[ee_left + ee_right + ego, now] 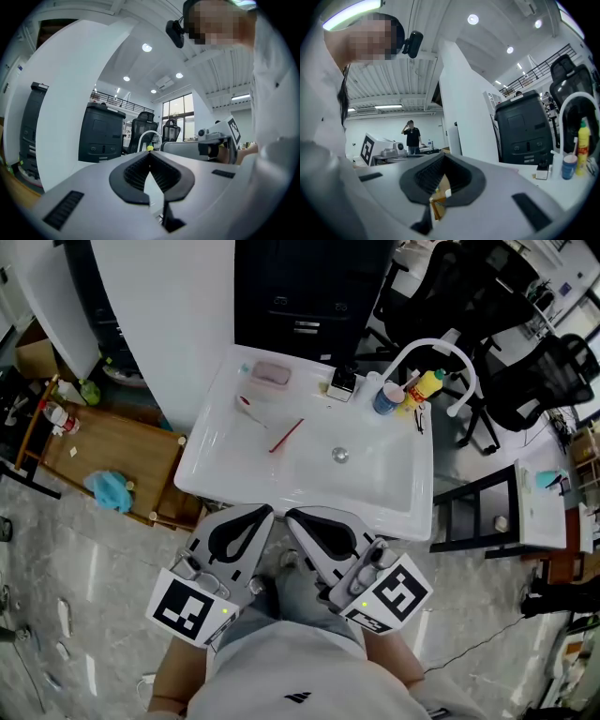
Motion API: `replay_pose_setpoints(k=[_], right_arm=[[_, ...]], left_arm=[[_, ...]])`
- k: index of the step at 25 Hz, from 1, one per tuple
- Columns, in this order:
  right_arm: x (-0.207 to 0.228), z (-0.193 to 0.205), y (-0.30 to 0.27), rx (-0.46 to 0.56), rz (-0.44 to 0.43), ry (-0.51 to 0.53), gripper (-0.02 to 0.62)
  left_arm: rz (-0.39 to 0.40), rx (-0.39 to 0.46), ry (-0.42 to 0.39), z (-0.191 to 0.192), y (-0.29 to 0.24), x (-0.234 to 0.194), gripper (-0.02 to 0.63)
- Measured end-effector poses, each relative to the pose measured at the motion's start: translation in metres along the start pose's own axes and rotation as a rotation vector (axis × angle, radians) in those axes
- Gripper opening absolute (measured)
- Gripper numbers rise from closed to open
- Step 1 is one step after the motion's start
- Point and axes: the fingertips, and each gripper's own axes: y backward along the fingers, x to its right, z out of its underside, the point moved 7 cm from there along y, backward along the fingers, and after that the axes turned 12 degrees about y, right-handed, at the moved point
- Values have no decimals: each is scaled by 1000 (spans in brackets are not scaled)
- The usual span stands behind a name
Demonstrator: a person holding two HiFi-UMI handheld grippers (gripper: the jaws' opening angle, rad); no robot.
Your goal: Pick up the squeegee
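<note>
The left gripper (150,153) has its jaws pressed together with nothing between them, and the right gripper (442,157) is likewise closed and empty. Both are held level, side by side, just short of the near rim of the white sink (394,507). Each carries a cube (190,607) faced with a black-and-white square marker, a pattern and not lettering. The squeegee (251,411), as far as can be judged, is the small pale thing at the far left of the basin. Its long axis runs diagonally, with its red-tipped end towards the pink block (271,373) in the far left corner. A thin red stick (287,435) lies just beside it. Any labels on the yellow bottle (427,385) and the blue-topped tub (386,397) by the arched tap (433,348) are too small to read.
</note>
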Motion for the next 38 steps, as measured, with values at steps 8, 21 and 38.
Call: replay_pose_setpoints(k=[8, 21, 38], right_arm=[[12, 1, -11, 4, -5, 4, 9], [48, -2, -53, 7, -63, 32, 9], [114, 7, -127, -64, -132, 47, 9]], left_arm=[[-26, -5, 10, -3, -1, -10, 12], [-95, 33, -7, -23, -19, -45, 12], [-190, 80, 8, -46, -46, -111, 12]])
